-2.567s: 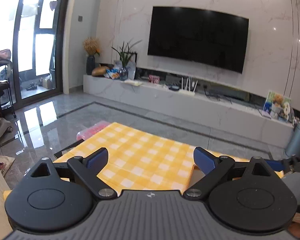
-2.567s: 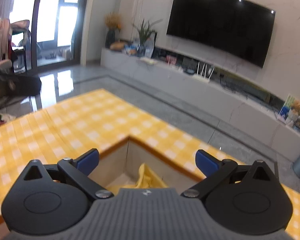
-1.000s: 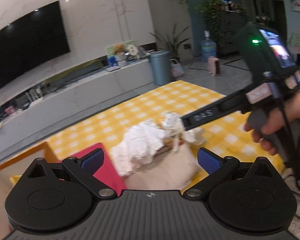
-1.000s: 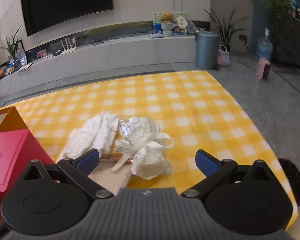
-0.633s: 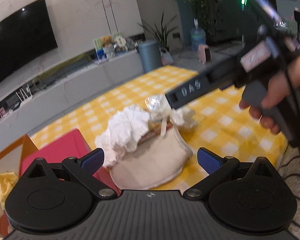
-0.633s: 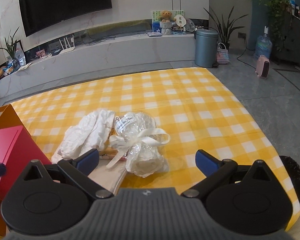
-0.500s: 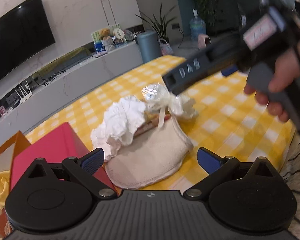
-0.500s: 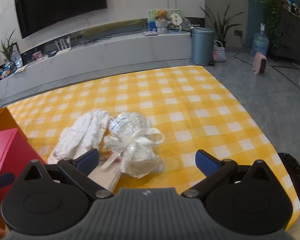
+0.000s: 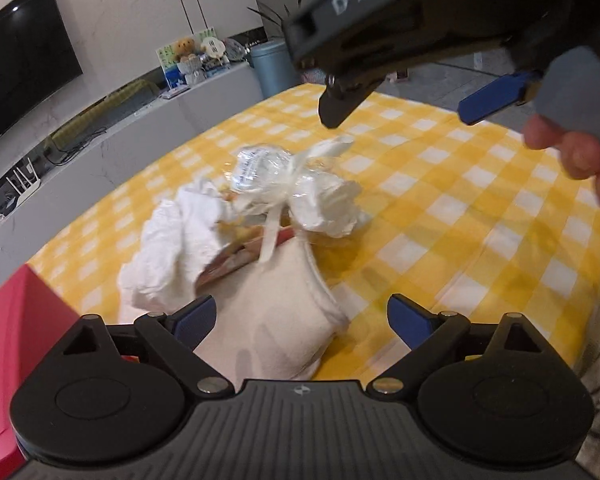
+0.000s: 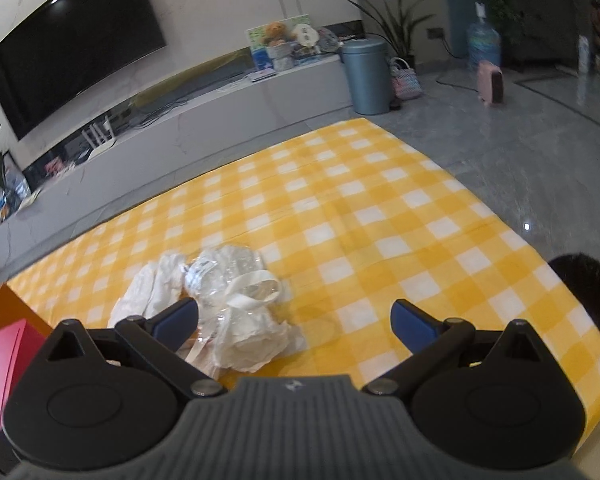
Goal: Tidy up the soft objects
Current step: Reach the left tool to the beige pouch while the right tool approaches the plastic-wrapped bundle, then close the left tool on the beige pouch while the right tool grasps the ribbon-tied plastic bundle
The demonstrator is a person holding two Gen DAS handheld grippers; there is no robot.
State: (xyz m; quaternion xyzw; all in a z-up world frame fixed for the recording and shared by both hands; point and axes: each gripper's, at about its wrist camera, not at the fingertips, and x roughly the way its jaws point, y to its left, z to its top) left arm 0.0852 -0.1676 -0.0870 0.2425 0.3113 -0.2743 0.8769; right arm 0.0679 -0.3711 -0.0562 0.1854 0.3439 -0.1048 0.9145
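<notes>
On the yellow-checked table [image 9: 440, 208], the clear-wrapped ribboned white bundle [image 9: 300, 188] lies right of the crumpled white cloth [image 9: 172, 248] (touching it), the beige fabric pad [image 9: 276, 312] before both.

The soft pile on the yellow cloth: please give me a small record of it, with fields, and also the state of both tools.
surface: checked cloth
pile: white cloth, wrapped bundle tied with ribbon, beige pad
layout: all touching; bundle and white cloth lie on the pad's far end
beside pile: red box, on the left
left tool: open, empty, just above the beige pad
right tool: open, empty, above the bundle
</notes>
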